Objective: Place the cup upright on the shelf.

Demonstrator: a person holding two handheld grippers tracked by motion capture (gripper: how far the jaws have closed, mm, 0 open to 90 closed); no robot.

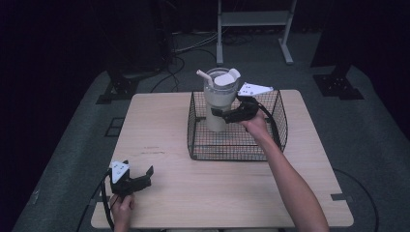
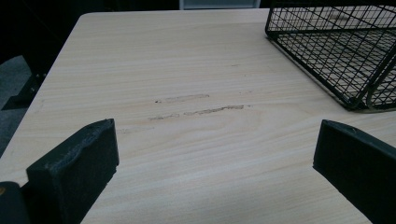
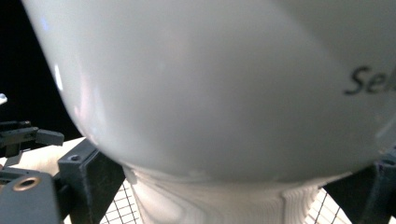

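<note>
A tall cream tumbler with a lid and a straw stands upright in the back left part of a black wire basket. My right gripper reaches in from the right and is shut on the tumbler's lower body. In the right gripper view the tumbler looms close, and the jaws of the right gripper press its ribbed narrow base from both sides. My left gripper rests near the table's front left corner, open and holding nothing. Its jaws stand wide apart over bare wood in the left gripper view.
The basket sits at the back middle of the light wooden table. Faint scuff marks cross the wood ahead of the left gripper. Behind the table are a metal stand and cables on a dark floor.
</note>
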